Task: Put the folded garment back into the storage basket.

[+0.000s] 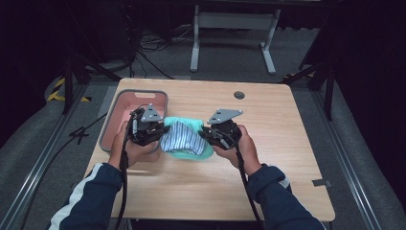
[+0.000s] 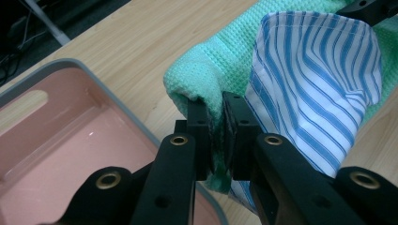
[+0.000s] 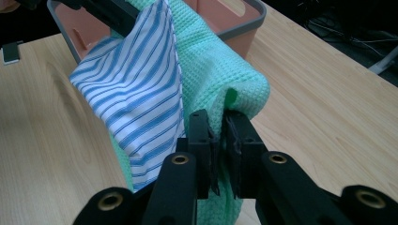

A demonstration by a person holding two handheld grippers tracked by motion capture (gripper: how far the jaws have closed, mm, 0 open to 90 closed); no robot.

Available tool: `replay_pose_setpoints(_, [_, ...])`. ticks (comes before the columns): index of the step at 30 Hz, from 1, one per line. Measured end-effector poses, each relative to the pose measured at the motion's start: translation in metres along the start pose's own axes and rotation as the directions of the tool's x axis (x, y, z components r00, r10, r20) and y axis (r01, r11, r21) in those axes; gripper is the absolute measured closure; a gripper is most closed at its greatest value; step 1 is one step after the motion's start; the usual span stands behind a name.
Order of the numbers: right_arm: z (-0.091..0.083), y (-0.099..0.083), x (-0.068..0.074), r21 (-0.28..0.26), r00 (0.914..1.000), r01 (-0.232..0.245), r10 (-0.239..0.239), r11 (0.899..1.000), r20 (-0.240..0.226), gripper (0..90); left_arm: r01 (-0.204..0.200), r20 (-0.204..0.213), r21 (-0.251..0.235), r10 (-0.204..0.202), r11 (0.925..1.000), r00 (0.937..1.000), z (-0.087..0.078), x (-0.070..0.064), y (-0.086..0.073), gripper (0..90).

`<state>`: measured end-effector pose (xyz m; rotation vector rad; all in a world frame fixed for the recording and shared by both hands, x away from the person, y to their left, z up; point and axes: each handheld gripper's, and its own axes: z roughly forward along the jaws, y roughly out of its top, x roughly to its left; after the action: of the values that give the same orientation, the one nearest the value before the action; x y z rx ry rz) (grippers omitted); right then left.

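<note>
Wooden table point(image 1: 268, 115), grey carpet floor point(image 1: 230, 57), white metal stand point(image 1: 234, 21), dark surroundings

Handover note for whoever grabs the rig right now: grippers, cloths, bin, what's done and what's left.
Left gripper: shut on the green cloth at its bin-side edge.
Right gripper: shut on the green cloth's opposite edge.
Green cloth hangs between them, the blue striped cloth lying against it; whether the jaws also pinch the striped one is unclear.
Pink bin: on the table, by the left gripper; what shows of its inside is bare.
Done: both edges gripped and raised.
Left: probably carry the bundle into the bin and release.
</note>
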<state>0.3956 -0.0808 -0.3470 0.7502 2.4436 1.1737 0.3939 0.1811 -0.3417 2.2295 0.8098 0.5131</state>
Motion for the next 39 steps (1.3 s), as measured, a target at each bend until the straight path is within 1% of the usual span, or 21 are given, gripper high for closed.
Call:
replay_pose_setpoints(2, [0.004, 0.005, 0.001, 0.0, 1.0, 0.001, -0.001, 1.0, -0.004, 81.0, -0.006, -0.008, 0.004, 0.006, 1.0, 1.0, -0.003, 0.004, -0.001, 82.5])
replay_pose_setpoints(3, [0.005, 0.007, 0.002, 0.0, 1.0, 0.004, -0.004, 1.0, -0.005, 81.0, 0.007, -0.015, 0.0, -0.007, 1.0, 0.9999, -0.005, 0.006, -0.002, 82.5])
replay_pose_setpoints(4, [0.007, 0.01, 0.003, -0.005, 0.9999, -0.003, 0.002, 1.0, -0.01, 81.0, 0.012, -0.016, 0.002, -0.012, 0.9999, 0.9998, -0.007, 0.008, -0.003, 82.5])
replay_pose_setpoints(8, [0.013, 0.022, 0.007, -0.012, 0.9998, 0.011, -0.011, 1.0, -0.015, 81.0, 0.019, -0.041, 0.005, -0.019, 0.9998, 0.999, -0.016, 0.017, -0.007, 82.5])
replay_pose_setpoints(10, [0.017, 0.029, 0.009, -0.016, 0.9998, 0.006, -0.007, 1.0, -0.019, 81.0, 0.017, -0.052, 0.01, -0.017, 0.9998, 0.9985, -0.021, 0.022, -0.008, 82.5])
replay_pose_setpoints(11, [0.018, 0.032, 0.01, -0.019, 0.9996, 0.002, -0.002, 1.0, -0.028, 81.0, 0.026, -0.058, 0.003, -0.026, 0.9997, 0.998, -0.023, 0.024, -0.009, 82.5])
replay_pose_setpoints(13, [0.021, 0.038, 0.012, -0.023, 0.9995, 0.006, -0.007, 1.0, -0.032, 81.0, 0.031, -0.061, 0.005, -0.03, 0.9995, 0.9977, -0.026, 0.028, -0.01, 82.5])
replay_pose_setpoints(14, [0.023, 0.04, 0.013, -0.026, 0.9993, 0.007, -0.008, 1.0, -0.036, 81.0, 0.03, -0.071, 0.009, -0.029, 0.9995, 0.9971, -0.028, 0.031, -0.011, 82.5])
replay_pose_setpoints(15, [0.025, 0.043, 0.015, -0.023, 0.9992, 0.009, -0.01, 1.0, -0.038, 81.0, 0.04, -0.072, 0.004, -0.04, 0.9992, 0.9966, -0.028, 0.031, -0.012, 82.5])
replay_pose_setpoints(18, [0.031, 0.049, 0.017, -0.02, 0.9989, 0.007, -0.008, 1.0, -0.046, 81.0, 0.038, -0.096, 0.025, -0.036, 0.9989, 0.9947, -0.031, 0.036, -0.015, 82.5])
replay_pose_setpoints(21, [0.04, 0.056, 0.022, -0.014, 0.9988, 0.01, -0.011, 1.0, -0.049, 81.0, 0.059, -0.106, 0.018, -0.056, 0.9981, 0.9927, -0.035, 0.044, -0.019, 82.5])
replay_pose_setpoints(23, [0.044, 0.059, 0.024, -0.015, 0.9984, 0.01, -0.011, 1.0, -0.055, 81.0, 0.065, -0.116, 0.012, -0.063, 0.9978, 0.9913, -0.037, 0.048, -0.021, 82.5])
replay_pose_setpoints(25, [0.05, 0.064, 0.028, -0.013, 0.998, 0.01, -0.011, 1.0, -0.063, 81.0, 0.075, -0.122, 0.019, -0.072, 0.997, 0.99, -0.038, 0.05, -0.022, 82.5])
replay_pose_setpoints(26, [0.052, 0.066, 0.029, -0.01, 0.9979, 0.013, -0.013, 1.0, -0.064, 81.0, 0.063, -0.13, 0.022, -0.059, 0.9978, 0.9898, -0.039, 0.053, -0.023, 82.5])
replay_pose_setpoints(27, [0.056, 0.068, 0.031, -0.008, 0.9977, 0.016, -0.016, 1.0, -0.066, 81.0, 0.077, -0.131, 0.016, -0.074, 0.9969, 0.9886, -0.039, 0.053, -0.024, 82.5])
replay_pose_setpoints(29, [0.058, 0.069, 0.032, -0.006, 0.9975, 0.015, -0.015, 1.0, -0.069, 81.0, 0.071, -0.136, 0.022, -0.067, 0.9972, 0.9885, -0.04, 0.055, -0.024, 82.5])
replay_pose_setpoints(34, [0.069, 0.076, 0.038, -0.005, 0.9964, 0.011, -0.011, 1.0, -0.084, 80.9, 0.082, -0.152, 0.031, -0.077, 0.9961, 0.9855, -0.043, 0.06, -0.028, 82.5])
replay_pose_setpoints(36, [0.074, 0.078, 0.041, -0.005, 0.9958, 0.011, -0.012, 1.0, -0.091, 80.9, 0.081, -0.171, 0.035, -0.074, 0.9961, 0.9826, -0.044, 0.061, -0.03, 82.5])
replay_pose_setpoints(37, [0.075, 0.078, 0.042, -0.005, 0.9954, 0.013, -0.013, 1.0, -0.095, 80.9, 0.077, -0.177, 0.041, -0.069, 0.9962, 0.9819, -0.044, 0.062, -0.031, 82.5])
replay_pose_setpoints(38, [0.078, 0.079, 0.043, -0.003, 0.9952, 0.014, -0.015, 1.0, -0.097, 80.9, 0.076, -0.184, 0.036, -0.068, 0.9965, 0.9807, -0.045, 0.063, -0.032, 82.5])
replay_pose_setpoints(39, [0.08, 0.08, 0.044, -0.001, 0.9952, 0.016, -0.016, 1.0, -0.096, 80.9, 0.08, -0.186, 0.04, -0.071, 0.996, 0.9799, -0.046, 0.065, -0.033, 82.5])
